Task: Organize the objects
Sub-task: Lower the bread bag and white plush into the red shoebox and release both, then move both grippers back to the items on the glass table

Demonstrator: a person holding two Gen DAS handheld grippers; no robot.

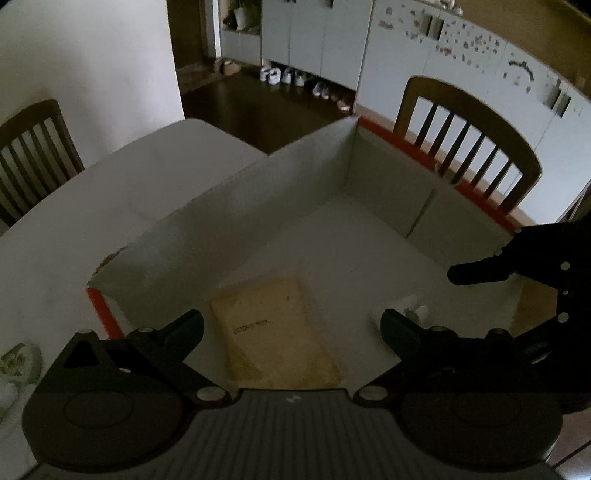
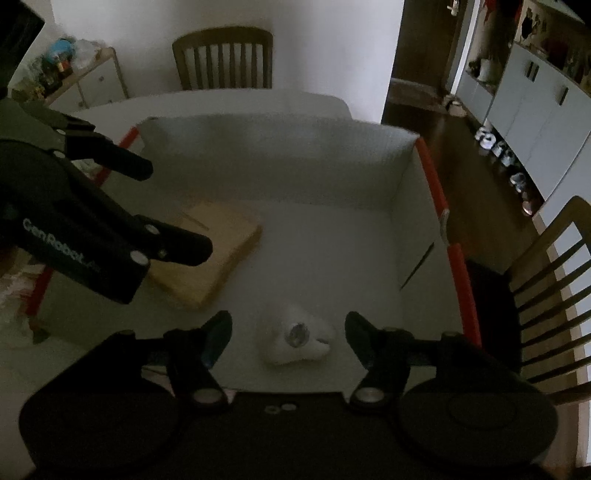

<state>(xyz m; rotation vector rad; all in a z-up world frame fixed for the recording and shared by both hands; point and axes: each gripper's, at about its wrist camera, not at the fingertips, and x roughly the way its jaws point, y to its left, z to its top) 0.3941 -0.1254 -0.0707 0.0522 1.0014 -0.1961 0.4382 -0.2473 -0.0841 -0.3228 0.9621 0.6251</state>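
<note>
Right wrist view alone shows the white object [image 2: 295,338] whole; both hand-held grippers [image 1: 291,325] [image 2: 288,332] gape empty.

My two views are dim and grainy. The white wall [image 2: 229,18] at twelve o'clock is brightest. Fisheye bends the cabinets [image 1: 461,62] near two o'clock; the shoes [image 2: 502,155] smear.

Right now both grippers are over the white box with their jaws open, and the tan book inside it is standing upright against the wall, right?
Not quite. The tan book lies flat on the floor of the white box, as the right wrist view shows. The rest holds: the left gripper and right gripper are over the box, jaws open and holding nothing.
</note>
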